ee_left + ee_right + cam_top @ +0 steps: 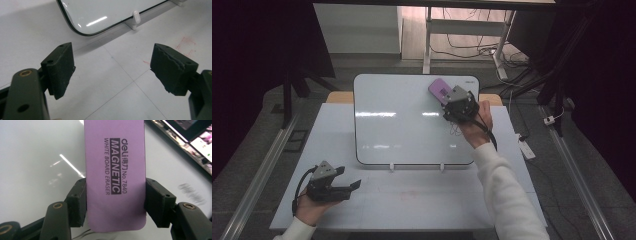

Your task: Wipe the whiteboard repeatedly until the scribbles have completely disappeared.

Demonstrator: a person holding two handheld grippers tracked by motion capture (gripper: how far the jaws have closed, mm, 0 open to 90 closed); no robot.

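Purple eraser held on the whiteboard's far right corner.

The pale grey rectangular table (412,200) carries a glossy white rounded-corner whiteboard (402,120) with faint marker scribbles (455,130) near its right edge. The right gripper (447,100) clamps its jaws on the sides of the purple rectangular magnetic whiteboard eraser (115,170), which lies against the board's far right corner. The left gripper (112,67) rests at the table's near left, jaws spread wide with nothing between them.
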